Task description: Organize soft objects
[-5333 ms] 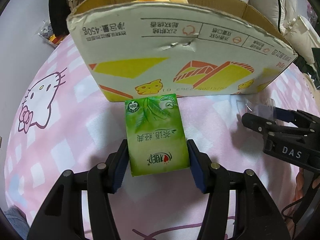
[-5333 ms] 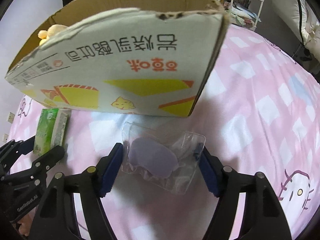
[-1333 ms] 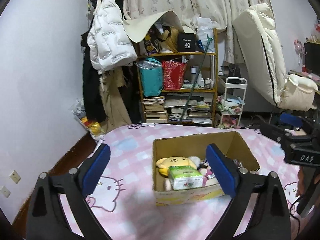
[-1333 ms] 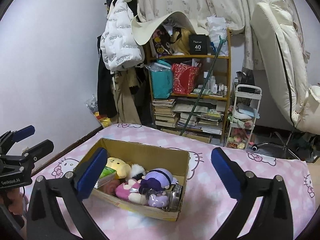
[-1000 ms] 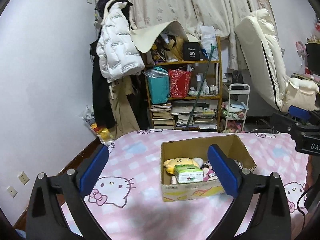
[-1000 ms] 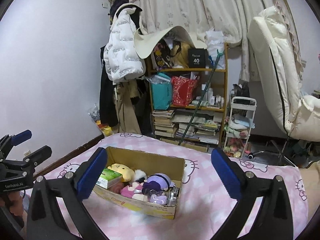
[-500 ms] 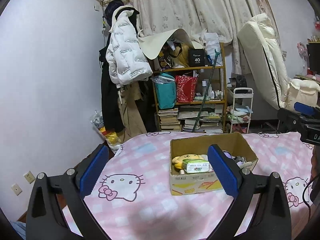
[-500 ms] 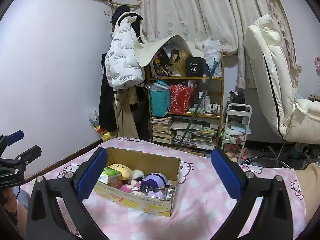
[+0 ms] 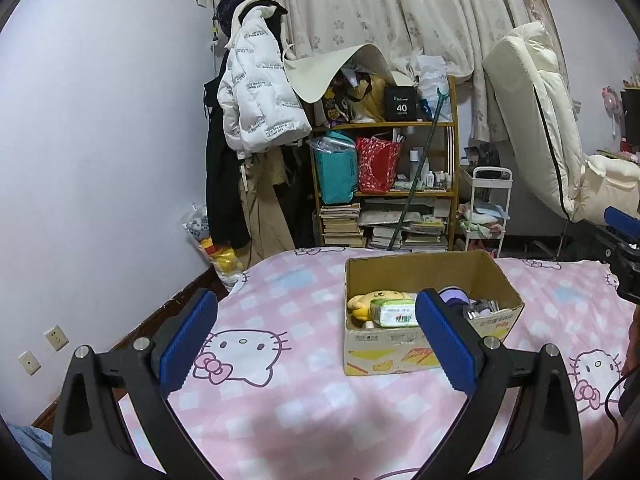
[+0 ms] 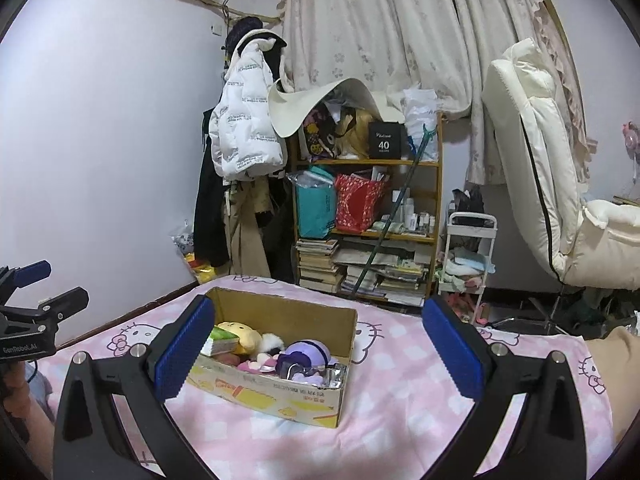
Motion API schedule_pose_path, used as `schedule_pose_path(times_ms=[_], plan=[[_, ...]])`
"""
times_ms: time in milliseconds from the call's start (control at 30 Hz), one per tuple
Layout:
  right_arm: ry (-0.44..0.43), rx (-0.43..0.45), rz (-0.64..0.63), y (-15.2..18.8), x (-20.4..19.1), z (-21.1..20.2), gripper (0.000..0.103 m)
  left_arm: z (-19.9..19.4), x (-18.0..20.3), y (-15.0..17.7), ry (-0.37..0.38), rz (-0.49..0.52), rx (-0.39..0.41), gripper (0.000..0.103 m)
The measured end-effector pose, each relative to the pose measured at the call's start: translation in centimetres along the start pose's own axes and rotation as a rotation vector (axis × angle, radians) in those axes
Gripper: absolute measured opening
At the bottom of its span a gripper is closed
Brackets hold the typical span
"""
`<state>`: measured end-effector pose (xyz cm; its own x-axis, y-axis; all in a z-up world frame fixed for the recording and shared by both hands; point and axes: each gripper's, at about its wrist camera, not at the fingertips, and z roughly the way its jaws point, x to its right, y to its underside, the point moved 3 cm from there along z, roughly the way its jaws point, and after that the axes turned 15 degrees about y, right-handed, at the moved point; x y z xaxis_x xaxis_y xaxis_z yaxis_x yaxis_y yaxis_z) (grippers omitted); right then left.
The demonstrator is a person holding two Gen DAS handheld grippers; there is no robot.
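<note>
A cardboard box (image 9: 384, 356) stands on the pink Hello Kitty bedspread (image 9: 280, 408). It holds a yellow plush (image 9: 366, 300), a green tissue pack (image 9: 394, 313), a purple item (image 9: 454, 294) and a clear packet (image 9: 482, 307). In the right wrist view the box (image 10: 272, 394) shows the yellow plush (image 10: 240, 332), the green pack (image 10: 218, 340), a purple plush (image 10: 306, 354) and pink soft toys (image 10: 252, 366). My left gripper (image 9: 316, 336) is open and empty, well back from the box. My right gripper (image 10: 316, 350) is open and empty, also held back.
A wooden shelf (image 9: 384, 184) with books and bags stands behind the bed. Coats (image 9: 256, 116) hang on the wall at left. A white trolley (image 9: 486, 216) and a cream mattress (image 9: 532, 120) stand at right. The left gripper shows at the left edge of the right wrist view (image 10: 36, 312).
Both grippers, earlier around the tissue pack and the clear packet on the bed, are now open and empty; those items lie in the box. Both have kept pulling back from it.
</note>
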<state>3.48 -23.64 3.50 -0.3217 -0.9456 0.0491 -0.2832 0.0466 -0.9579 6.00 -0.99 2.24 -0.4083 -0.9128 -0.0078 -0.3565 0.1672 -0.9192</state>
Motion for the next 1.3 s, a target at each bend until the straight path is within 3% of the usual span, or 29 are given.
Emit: schedule_pose_path(times_ms=[433,1300], plan=[[0.008,-0.061,-0.004,1.6,0.5,1.6,0.103,0.9,-0.1,0.5,0.009,-0.003,-0.028,0.098],[0.026,-0.064,0.0,1.9,0.7,1.8,0.103,1.0,-0.7,0.6,-0.015,-0.01,-0.014,0.098]])
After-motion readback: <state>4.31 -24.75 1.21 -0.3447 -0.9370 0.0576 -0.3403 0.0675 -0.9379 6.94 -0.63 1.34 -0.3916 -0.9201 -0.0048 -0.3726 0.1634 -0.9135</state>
